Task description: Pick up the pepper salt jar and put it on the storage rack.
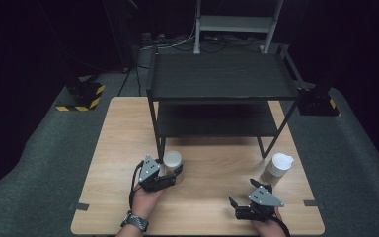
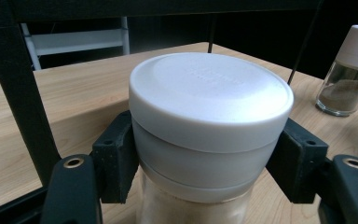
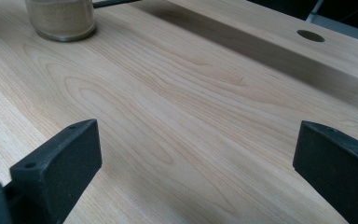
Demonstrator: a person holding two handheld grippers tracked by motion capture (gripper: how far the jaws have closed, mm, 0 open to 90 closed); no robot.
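Observation:
A glass jar (image 1: 172, 159) with a flat white lid (image 2: 209, 93) and pale powder inside stands on the wooden table (image 1: 212, 168), by the shelf's front left leg. My left gripper (image 1: 175, 174) (image 2: 205, 158) is shut on it, both black pads (image 2: 116, 163) pressed against the sides of the lid. The same jar's base (image 3: 63, 18) appears far off in the right gripper view. A second white-capped jar (image 1: 279, 168) (image 2: 349, 70) with darker powder stands to the right. My right gripper (image 1: 242, 193) (image 3: 196, 149) hovers low over bare wood near the front edge, open, with nothing between its jaws.
A black two-tier shelf (image 1: 222, 76) stands on the back half of the table; its left leg (image 2: 23, 93) rises close beside the held jar. A dark round hole (image 3: 310, 35) marks the tabletop. Grey floor surrounds the table.

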